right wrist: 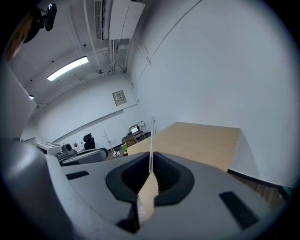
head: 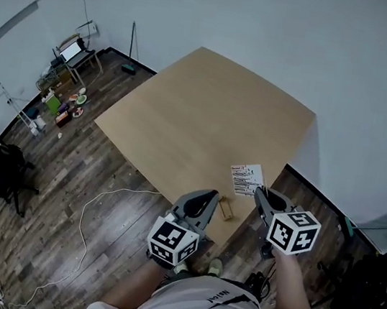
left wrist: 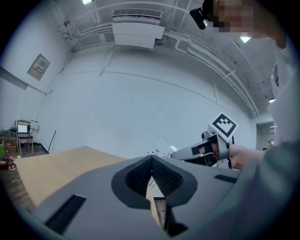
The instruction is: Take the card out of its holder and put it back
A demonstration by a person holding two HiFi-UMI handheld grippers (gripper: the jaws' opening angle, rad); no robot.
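The card is out of its holder, so the job stands at its halfway point: removal looks done, and re-insertion is the step in hand.

The wooden holder [head: 226, 208] sits at the near edge of the table [head: 208, 109], and everything else is placed from it. Just left of the holder is the left hand-held gripper [head: 207, 197]. In its own view its 2 jaws are drawn almost together, with the holder [left wrist: 160, 213] low in the narrow gap between them. I judge that it is pinching the block to steady it.

Just right of the holder is the right hand-held gripper [head: 260, 192]. Its jaws are closed onto the card [right wrist: 151, 140], which shows there edge-on as a thin white line rising between them. From above, the card [head: 246, 178] lies just beyond the holder, clear of it, with its printed face turned up.

The next move probably calls for turning the card until its lower edge runs along the holder's slot, then lowering it straight in while the left side keeps the block from sliding. No view shows the slot, so alignment is the likely difficulty. A card this thin may also bow if pushed in at an angle.
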